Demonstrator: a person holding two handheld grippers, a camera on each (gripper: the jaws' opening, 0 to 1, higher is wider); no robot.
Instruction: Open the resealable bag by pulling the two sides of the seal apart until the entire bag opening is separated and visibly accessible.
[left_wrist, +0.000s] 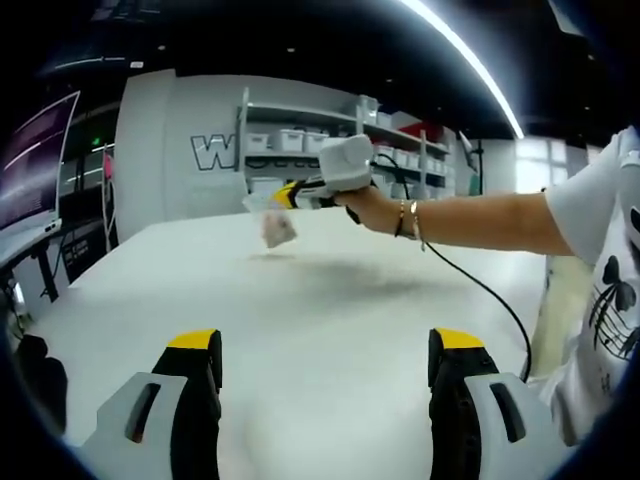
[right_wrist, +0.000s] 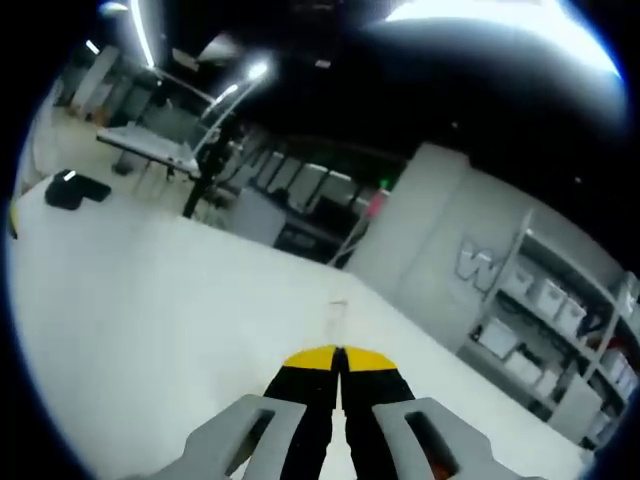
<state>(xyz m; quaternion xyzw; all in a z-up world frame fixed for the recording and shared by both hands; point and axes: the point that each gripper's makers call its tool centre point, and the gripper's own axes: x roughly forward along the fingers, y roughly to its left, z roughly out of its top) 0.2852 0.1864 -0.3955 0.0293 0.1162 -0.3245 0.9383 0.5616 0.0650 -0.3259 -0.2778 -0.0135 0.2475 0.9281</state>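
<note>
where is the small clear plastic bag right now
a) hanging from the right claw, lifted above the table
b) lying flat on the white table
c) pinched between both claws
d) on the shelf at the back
a: in the left gripper view the small clear plastic bag dangles from the right claw, clear of the white table, while the left claw stands open and empty.

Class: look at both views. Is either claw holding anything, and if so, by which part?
The right claw holds the bag by its top edge, so it hangs above the table. The left claw is open and holds nothing.
</note>
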